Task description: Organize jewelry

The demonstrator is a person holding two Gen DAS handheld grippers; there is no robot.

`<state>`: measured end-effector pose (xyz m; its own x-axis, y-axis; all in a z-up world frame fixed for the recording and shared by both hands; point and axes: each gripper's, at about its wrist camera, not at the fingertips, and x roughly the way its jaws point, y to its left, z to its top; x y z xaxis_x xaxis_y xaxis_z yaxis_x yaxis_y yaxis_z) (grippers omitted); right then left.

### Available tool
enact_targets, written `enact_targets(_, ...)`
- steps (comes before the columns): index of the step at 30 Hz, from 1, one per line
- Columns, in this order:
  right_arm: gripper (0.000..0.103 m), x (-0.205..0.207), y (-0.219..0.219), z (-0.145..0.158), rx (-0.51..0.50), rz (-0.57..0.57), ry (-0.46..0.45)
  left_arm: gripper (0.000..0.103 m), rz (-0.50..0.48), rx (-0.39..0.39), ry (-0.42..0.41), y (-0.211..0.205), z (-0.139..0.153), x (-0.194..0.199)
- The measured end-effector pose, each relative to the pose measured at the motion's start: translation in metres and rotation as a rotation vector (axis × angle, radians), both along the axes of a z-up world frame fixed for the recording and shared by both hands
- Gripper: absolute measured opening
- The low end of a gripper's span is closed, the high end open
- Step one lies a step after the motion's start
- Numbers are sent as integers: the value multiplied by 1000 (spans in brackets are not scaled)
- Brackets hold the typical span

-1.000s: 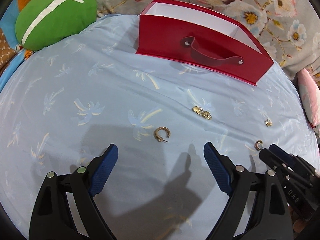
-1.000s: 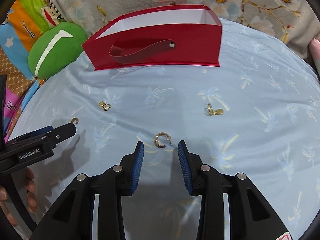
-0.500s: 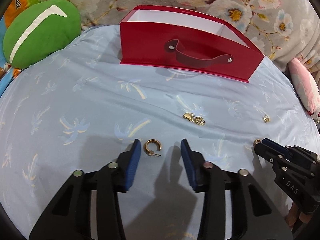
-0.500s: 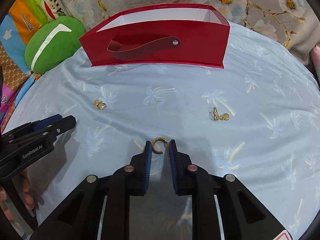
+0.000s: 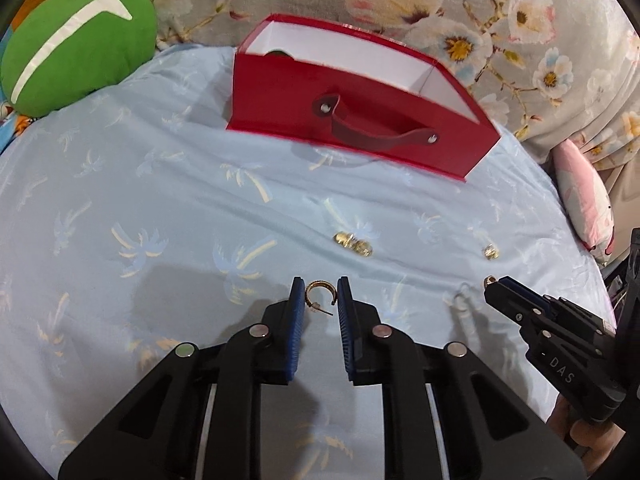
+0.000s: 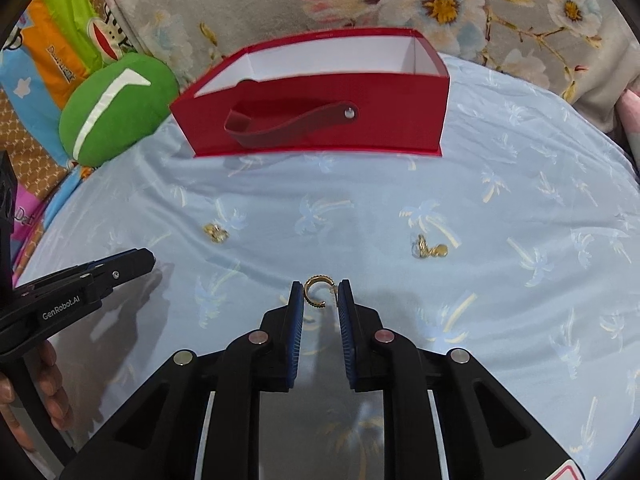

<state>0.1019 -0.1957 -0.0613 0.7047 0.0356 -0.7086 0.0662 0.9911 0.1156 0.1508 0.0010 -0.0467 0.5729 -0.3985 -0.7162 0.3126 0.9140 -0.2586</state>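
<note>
Two gold hoop earrings lie on the pale blue palm-print sheet [image 5: 160, 184]. One hoop [image 5: 320, 295] sits between the blue pads of my left gripper [image 5: 319, 300]; its jaws are closing and the pads touch both sides of the hoop. My right gripper [image 6: 320, 300] is shut on the other hoop [image 6: 316, 292]. In the left wrist view the right gripper [image 5: 493, 286] shows at the right with its hoop [image 5: 490, 280] at the tip. The left gripper [image 6: 148, 257] appears at the left of the right wrist view. A red open box [image 5: 280, 100] [image 6: 400, 112] with a strap handle stands behind.
Loose gold pieces lie between the grippers and the box: a cluster [image 5: 354, 244] [image 6: 216, 232], a small piece [image 5: 491, 251], a pair [image 6: 430, 248]. A green cushion [image 5: 80, 48] sits at the back left, a pink pillow [image 5: 584, 208] at the right, and a floral blanket behind.
The left jaws went from wide apart to closed around their hoop. The right jaws narrowed onto their hoop. Both hands stayed nearly in place.
</note>
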Motion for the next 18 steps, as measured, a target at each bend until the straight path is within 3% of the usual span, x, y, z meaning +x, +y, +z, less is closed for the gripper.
enact_targets(10,16,15,-11,78,-3,22,-164,16,-11,-36,-154,-3,86,23)
enact_targets(14,16,49,-21,114,7,41,-219,16,-36,-59,-210,-14,124,61)
enact_targets(18,16,102,-33,144,19,59,-234,16,-39,-28,-270,-34,151,106)
